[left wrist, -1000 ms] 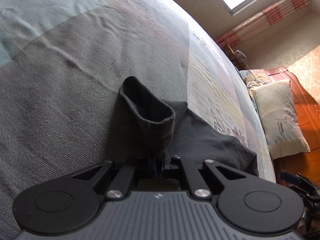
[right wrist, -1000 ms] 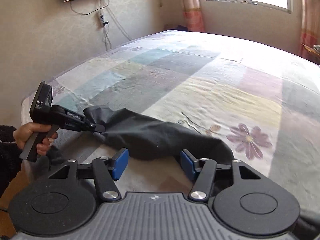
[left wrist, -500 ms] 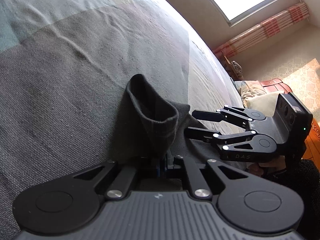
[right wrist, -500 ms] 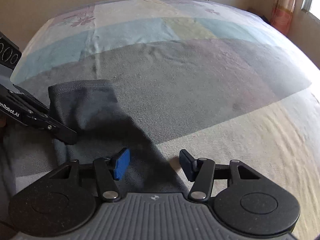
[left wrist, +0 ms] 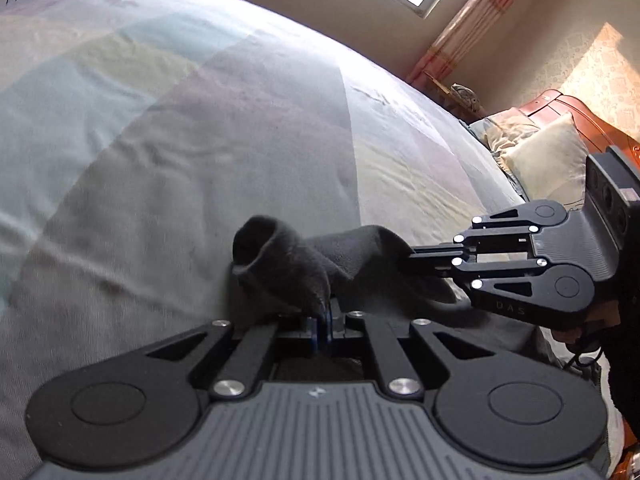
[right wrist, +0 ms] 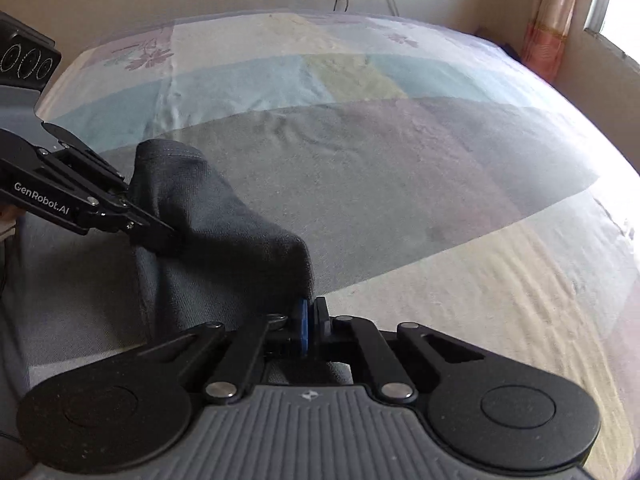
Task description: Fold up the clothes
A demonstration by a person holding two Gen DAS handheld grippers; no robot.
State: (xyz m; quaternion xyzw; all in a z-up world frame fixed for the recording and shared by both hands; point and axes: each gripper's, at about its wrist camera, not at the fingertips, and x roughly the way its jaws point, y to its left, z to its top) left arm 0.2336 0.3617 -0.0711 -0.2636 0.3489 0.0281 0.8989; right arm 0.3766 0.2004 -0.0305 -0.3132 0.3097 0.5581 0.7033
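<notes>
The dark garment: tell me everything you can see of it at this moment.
The dark garment is charcoal-black, soft knit-looking fabric with a stitched hem. One tubular opening, perhaps a sleeve or leg, gapes toward the left wrist camera. It is bunched and partly lifted off the patchwork bedspread, its lower part resting on it. The left hand-held gripper is shut on the cloth beside the opening; the right hand-held gripper is shut on another fold.

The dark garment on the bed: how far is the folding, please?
Done: both tongs have a grip. The left tongs are shut on the dark garment at its open tubular end; the right tongs are shut on another edge. In hand: the cloth is bunched between them over the bedspread. Left: no flat fold shows yet.
</notes>
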